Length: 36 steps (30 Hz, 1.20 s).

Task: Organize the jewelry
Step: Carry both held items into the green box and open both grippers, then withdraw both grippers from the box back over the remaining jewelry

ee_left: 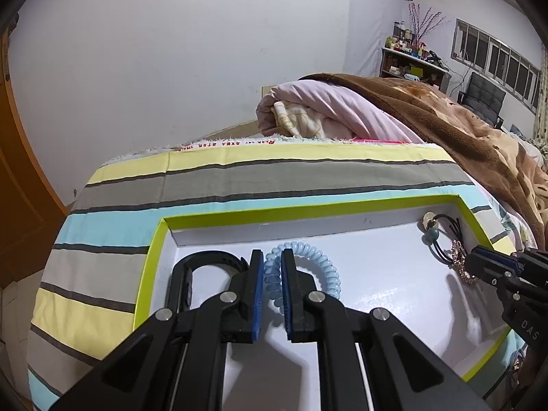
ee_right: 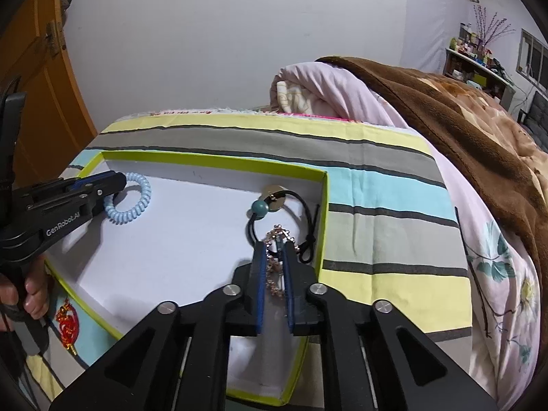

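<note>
L hand-held gripper point(ee_left: 272, 257): blue coil hair tie point(ee_left: 308, 274) is being clamped betw. its pads, inside green-rimmed box point(ee_left: 150, 257) on bed. R hand-held gripper point(ee_right: 274, 245): jaws slightly apart, rose-gold chain point(ee_right: 274, 274) lying betw. them; black hair tie point(ee_right: 301, 205) just ahead.

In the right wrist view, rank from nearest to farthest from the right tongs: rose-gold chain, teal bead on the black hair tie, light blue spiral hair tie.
1. Rose-gold chain: between the right tongs.
2. Teal bead on the black hair tie: just beyond the tips.
3. Light blue spiral hair tie: far left of the box, at the left tongs.
</note>
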Available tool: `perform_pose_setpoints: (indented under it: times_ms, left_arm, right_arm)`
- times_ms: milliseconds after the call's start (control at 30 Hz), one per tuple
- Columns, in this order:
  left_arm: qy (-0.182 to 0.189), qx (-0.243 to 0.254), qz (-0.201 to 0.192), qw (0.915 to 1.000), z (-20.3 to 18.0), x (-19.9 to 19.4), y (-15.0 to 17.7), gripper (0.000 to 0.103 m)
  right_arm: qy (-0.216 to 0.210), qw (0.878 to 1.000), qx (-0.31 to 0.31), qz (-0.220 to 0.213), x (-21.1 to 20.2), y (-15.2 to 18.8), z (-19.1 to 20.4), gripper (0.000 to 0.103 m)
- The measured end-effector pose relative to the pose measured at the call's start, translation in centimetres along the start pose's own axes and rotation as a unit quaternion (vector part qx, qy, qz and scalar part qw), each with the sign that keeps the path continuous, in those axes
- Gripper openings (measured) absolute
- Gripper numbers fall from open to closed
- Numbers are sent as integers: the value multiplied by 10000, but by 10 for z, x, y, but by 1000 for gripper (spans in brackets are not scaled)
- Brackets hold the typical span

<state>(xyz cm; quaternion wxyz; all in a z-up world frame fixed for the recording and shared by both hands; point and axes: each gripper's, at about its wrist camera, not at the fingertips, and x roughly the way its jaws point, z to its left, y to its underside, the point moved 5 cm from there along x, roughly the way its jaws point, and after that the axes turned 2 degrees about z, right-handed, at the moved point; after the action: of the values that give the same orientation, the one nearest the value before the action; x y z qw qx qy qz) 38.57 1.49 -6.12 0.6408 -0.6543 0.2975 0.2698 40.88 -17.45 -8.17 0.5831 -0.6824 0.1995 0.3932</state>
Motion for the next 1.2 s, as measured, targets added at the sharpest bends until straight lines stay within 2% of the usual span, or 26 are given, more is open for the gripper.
perform_pose_setpoints:
  times_ms: [100,133,200,533,667,1100,1200]
  left_arm:
    - [91,-96,-34,9999,4,-7,0,25]
    - [116,-109,-69,9998,4,-11,0,25]
    - [72,-106,-113,9999,5,-19,1,25]
    - [188,-38,-589,9981,0,-88,18,27]
    - [247,-94,-718,9971,-5,-117,38,33]
    - [277,-103,-943,9951,-13,-184,105,33]
    - [218,-124,-948,9952,-12,-194,122,40]
  right_arm:
    - [2,10000,6,-41,-5,0,2,19]
    - [1,10000,16,-52,-7,0,2,25]
    - [21,10000,29,-91,-14,1,3,27]
    - [-22,9989,90,-460,-76,16,11,27]
    - [-34,9979,97,-636,-106,34,19,27]
    - [-60,9963,60,-861,-168,103,44,27]
    - [-69,9958,40,-913,-179,115,47,27]
